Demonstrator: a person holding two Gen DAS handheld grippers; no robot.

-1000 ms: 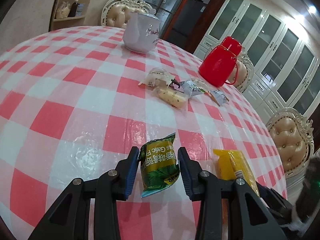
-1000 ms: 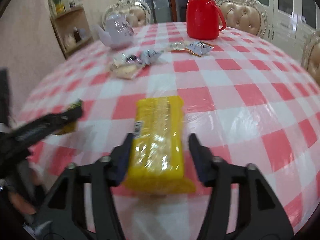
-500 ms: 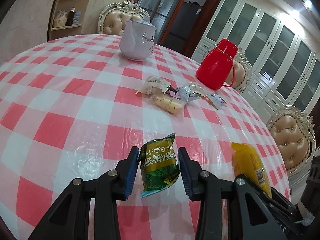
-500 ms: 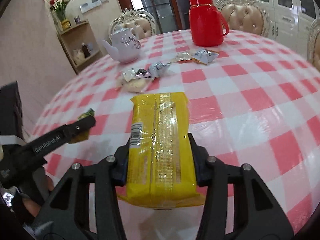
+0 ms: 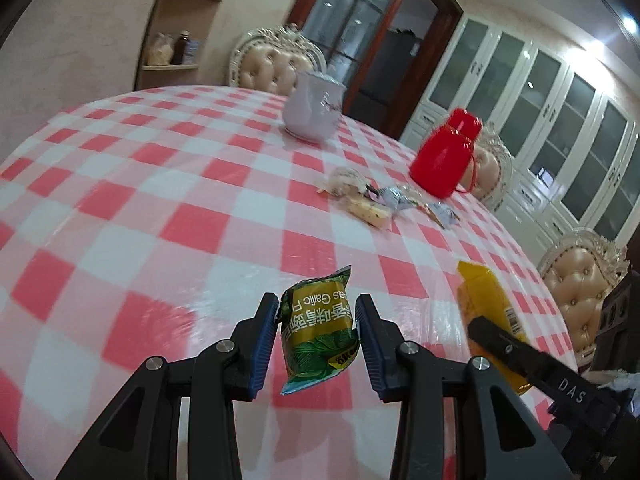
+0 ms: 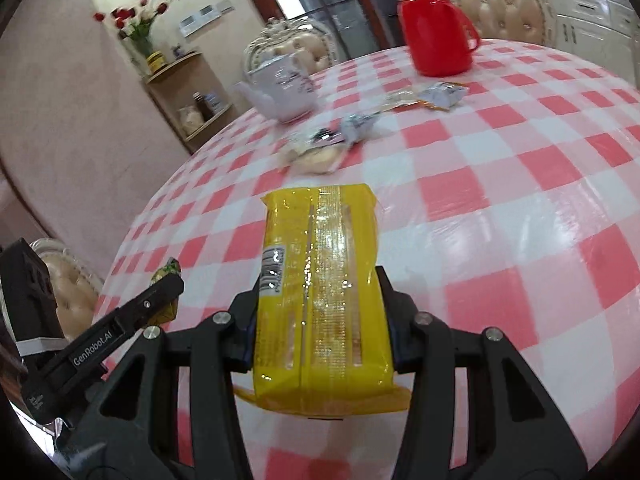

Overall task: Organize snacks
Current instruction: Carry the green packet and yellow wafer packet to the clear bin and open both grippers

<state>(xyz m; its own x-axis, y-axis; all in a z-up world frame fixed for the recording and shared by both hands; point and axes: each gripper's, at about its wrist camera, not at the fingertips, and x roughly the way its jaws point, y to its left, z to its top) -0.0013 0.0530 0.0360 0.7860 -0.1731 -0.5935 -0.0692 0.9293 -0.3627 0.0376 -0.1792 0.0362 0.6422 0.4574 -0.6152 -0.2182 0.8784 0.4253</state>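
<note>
Left gripper (image 5: 316, 330), angled down over the near edge of the checked tabletop (image 5: 168, 184), clamped on a green snack packet (image 5: 318, 336) held clear of the cloth. Right gripper (image 6: 320, 300), likewise tilted down, closed tight on a yellow snack pack (image 6: 320, 288). Loose snacks (image 6: 320, 148) heaped toward the far edge, near teapot (image 6: 282, 88) and red flask (image 6: 434, 24).

Left tongs (image 5: 317, 322) and right tongs (image 6: 318, 316) both clamped.

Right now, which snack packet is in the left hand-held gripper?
The green packet, lettered "Garlic"; the yellow one is in the right hand-held gripper, the rest lie mid-table.
</note>
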